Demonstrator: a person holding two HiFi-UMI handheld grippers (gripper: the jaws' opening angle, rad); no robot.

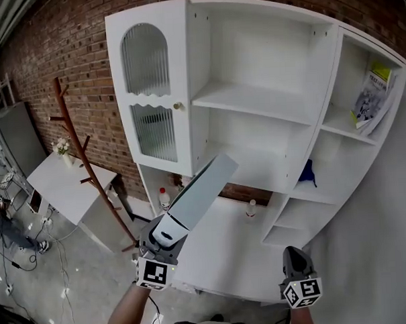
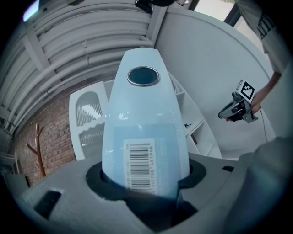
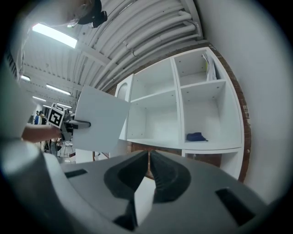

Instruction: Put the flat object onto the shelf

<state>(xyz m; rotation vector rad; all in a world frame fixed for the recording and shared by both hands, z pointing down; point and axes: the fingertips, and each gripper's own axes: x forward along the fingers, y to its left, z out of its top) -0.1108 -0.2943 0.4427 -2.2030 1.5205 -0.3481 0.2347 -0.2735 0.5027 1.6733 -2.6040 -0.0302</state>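
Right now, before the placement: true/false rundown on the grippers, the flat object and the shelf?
1. The left gripper grips the flat object. True.
2. The right gripper is clamped on a bottle. False: its jaws are together with nothing between them.
3. The flat object lies on a shelf board. False: it is held in the air in front of the shelf unit.
4. A blue item sits in a right-hand compartment. True.
5. The top right compartment is bare. False: booklets lean there.
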